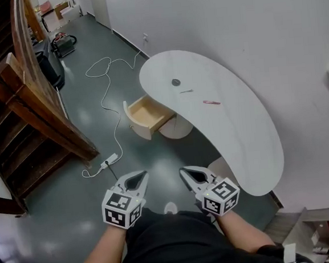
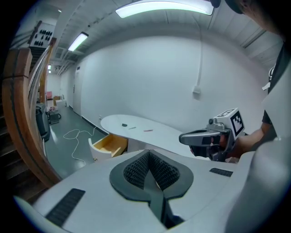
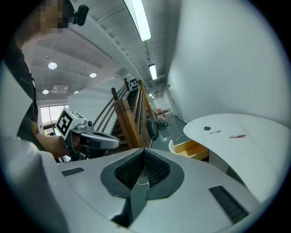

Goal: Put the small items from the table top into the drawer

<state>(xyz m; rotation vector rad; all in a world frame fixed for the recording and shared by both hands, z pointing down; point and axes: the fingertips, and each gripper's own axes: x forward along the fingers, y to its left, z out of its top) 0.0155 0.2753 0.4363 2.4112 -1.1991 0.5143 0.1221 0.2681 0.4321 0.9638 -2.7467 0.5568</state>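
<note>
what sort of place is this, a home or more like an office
Most likely an office or studio space rather than a home: a curved white table with an open wooden drawer, a bare grey floor with a power strip trailing its cable, a wooden staircase and ceiling strip lights.

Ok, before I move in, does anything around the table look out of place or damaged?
Nothing looks spilled or damaged on the table, and the drawer stands open. The only oddity is a white cable that snakes loose over the floor beside the drawer to a power strip, possibly a trip risk.
</note>
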